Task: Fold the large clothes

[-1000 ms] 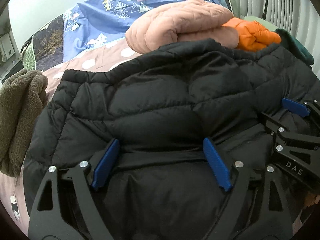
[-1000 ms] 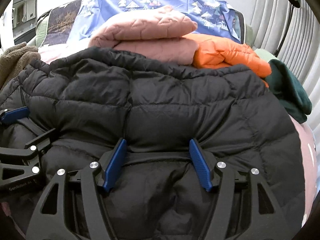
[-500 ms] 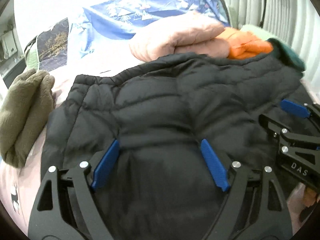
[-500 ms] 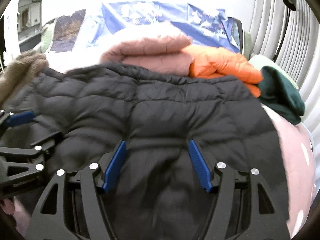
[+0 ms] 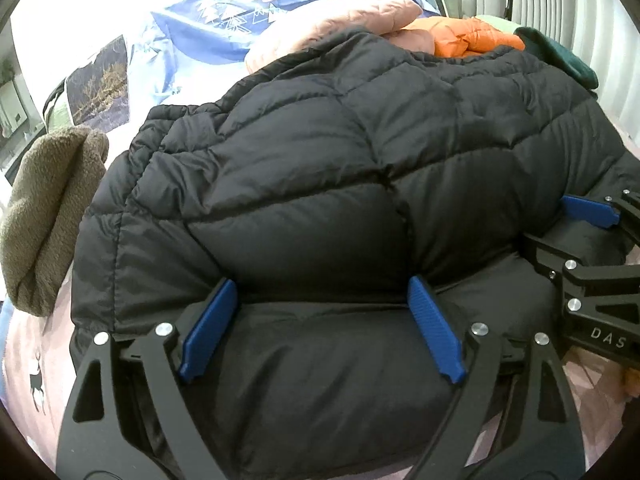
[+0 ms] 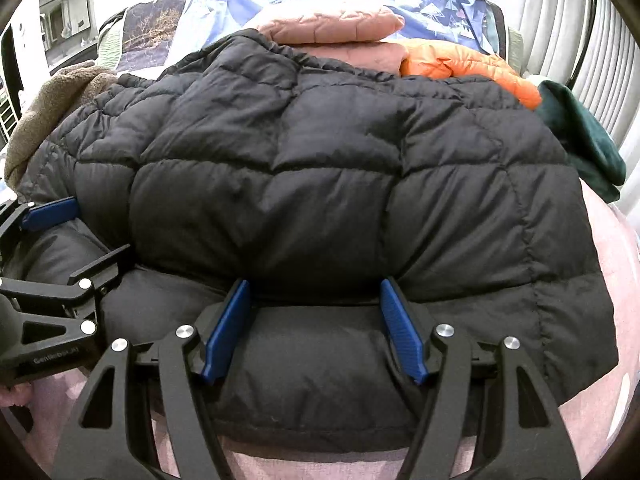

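Note:
A black puffer jacket (image 5: 320, 160) (image 6: 320, 160) lies spread across a pink bedsheet (image 6: 608, 400), its near edge doubled into a thick roll. My left gripper (image 5: 320, 292) has that roll between its blue pads, which press into it while the jaws are opening slightly. My right gripper (image 6: 314, 284) is shut on the same roll further right. Each gripper shows in the other's view: the right gripper (image 5: 560, 226) at the right edge, the left gripper (image 6: 86, 232) at the left edge. The jacket's far edge overlaps the folded clothes behind it.
Behind the jacket lie a folded pink quilted jacket (image 6: 332, 24) and an orange puffer jacket (image 6: 460, 64). A dark green garment (image 6: 580, 140) is at the right, a brown fleece (image 5: 48, 208) at the left. A blue patterned blanket (image 5: 224, 32) and pleated curtains (image 6: 560, 20) close the back.
Both grippers have moved forward with the jacket's rolled edge. The jacket's far edge has ridden up against the pink and orange jackets and now hides part of them.

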{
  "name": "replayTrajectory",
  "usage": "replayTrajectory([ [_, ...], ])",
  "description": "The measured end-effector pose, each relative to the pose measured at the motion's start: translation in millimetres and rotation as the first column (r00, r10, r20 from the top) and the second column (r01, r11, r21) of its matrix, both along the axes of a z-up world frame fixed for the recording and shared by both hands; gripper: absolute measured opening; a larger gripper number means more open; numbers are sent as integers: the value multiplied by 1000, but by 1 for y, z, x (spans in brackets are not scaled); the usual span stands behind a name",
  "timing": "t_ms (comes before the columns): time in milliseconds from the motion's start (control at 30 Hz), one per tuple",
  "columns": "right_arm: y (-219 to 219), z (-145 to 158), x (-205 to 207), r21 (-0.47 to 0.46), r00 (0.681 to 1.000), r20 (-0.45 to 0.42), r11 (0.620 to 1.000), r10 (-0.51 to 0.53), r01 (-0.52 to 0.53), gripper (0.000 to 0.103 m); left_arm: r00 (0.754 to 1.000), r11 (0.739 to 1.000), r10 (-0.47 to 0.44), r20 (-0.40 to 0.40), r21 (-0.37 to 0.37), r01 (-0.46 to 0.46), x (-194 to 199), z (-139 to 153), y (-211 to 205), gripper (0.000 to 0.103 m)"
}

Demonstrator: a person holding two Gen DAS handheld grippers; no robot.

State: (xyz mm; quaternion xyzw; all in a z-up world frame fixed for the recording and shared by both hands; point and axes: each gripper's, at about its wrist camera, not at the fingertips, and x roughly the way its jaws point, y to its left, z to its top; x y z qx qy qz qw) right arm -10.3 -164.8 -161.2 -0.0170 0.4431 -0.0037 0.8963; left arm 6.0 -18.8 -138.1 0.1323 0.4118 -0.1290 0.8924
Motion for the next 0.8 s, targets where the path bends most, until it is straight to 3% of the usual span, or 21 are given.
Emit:
replayTrajectory([
  [233, -1, 21, -17, 13, 1000, 11, 1000, -15, 14, 68, 1000, 1000, -14, 2, -26, 14, -19, 26, 4, 86],
  [300, -3, 11, -16, 14, 1000, -26, 1000, -12, 12, 68, 1000, 1000, -23, -14, 19, 24, -19, 18, 2, 87],
  [367, -4, 7, -14, 9, 999, -33, 1000, -10, 11, 68, 999, 1000, -16, -33, 11, 17, -16, 7, 4, 88],
  [467, -3, 16, -17, 13, 1000, -27, 1000, -4, 5, 68, 999, 1000, -16, -33, -5, 15, -16, 15, 3, 86],
  [600, -5, 50, -11, 28, 997, 74, 1000, 7, -9, 68, 1000, 996, -9, 25, -92, 12, -9, 51, 12, 84],
  [733, -2, 74, 17, 10, 987, 161, 1000, -2, 0, 67, 993, 992, 43, 113, -120, -30, 19, 78, 11, 72],
  [800, 0, 71, 35, 16, 988, 155, 1000, 3, -6, 58, 993, 991, 64, 96, -126, -52, 40, 74, 9, 62],
])
